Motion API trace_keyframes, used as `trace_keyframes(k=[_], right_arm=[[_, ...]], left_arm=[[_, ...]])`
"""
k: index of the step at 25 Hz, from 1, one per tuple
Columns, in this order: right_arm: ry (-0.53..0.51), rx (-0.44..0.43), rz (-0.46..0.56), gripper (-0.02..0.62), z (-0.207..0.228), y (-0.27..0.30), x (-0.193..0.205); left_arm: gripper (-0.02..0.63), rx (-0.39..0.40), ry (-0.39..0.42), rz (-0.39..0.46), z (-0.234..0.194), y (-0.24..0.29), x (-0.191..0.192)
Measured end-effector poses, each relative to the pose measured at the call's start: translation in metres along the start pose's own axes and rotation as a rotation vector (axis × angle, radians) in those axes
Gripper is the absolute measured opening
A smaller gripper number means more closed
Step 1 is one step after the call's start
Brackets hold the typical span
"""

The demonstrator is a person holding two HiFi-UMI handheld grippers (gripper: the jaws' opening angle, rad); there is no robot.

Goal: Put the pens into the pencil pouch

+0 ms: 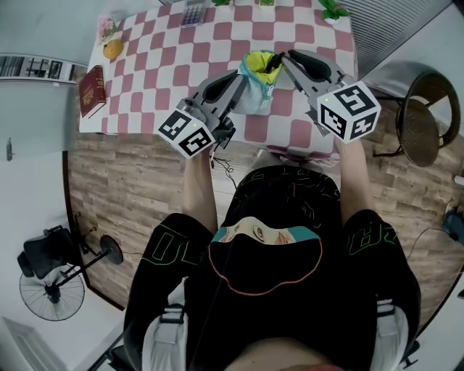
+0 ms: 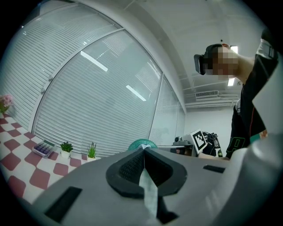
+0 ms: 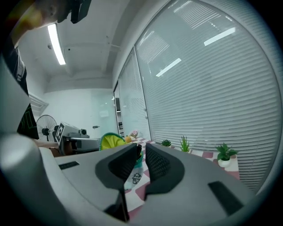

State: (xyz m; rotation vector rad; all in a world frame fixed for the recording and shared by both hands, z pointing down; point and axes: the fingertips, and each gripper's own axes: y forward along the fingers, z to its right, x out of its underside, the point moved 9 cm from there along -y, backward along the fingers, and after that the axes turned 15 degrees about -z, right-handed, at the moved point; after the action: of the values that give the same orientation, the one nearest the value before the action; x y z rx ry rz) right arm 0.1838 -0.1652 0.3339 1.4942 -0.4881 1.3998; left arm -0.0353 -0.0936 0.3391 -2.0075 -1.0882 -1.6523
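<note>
A teal pencil pouch [image 1: 254, 93] with a yellow-green lining hangs upright over the near edge of the table. My left gripper [image 1: 239, 81] is shut on the pouch's left side; in the left gripper view a strip of pale teal fabric [image 2: 149, 187] runs between its closed jaws. My right gripper [image 1: 284, 58] is at the pouch's open mouth. A dark pen [image 1: 274, 67] stands in the opening and shows between the right jaw tips [image 3: 139, 151], which stand slightly apart with a gap beside it. The pouch's lining [image 3: 110, 141] is just left of the right gripper [image 3: 142, 149].
The table has a pink-and-white checkered cloth [image 1: 217, 43]. On it are a red book [image 1: 92, 90], a calculator [image 1: 193, 13], flowers with an orange [image 1: 110, 38] and small potted plants [image 1: 333, 10]. A chair [image 1: 428, 116] stands at the right, a fan [image 1: 51, 290] on the floor at the left.
</note>
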Motion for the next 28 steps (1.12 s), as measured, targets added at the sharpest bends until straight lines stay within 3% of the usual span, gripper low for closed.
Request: trace_keyframes(k=[13, 23, 28], right_arm=[[-0.01, 0.069, 0.086, 0.003, 0.011, -0.006, -0.024], [-0.017, 0.166, 0.193, 0.003, 0.042, -0.022, -0.07], [0.019, 0.239, 0.219, 0.003, 0.062, -0.031, -0.087]], left_arm=[[0.0, -0.013, 0.029, 0.026, -0.002, 0.01, -0.017], [0.0, -0.169, 0.097, 0.105, -0.015, 0.039, -0.084], [0.0, -0.274, 0.059, 0.138, -0.023, 0.055, -0.108]])
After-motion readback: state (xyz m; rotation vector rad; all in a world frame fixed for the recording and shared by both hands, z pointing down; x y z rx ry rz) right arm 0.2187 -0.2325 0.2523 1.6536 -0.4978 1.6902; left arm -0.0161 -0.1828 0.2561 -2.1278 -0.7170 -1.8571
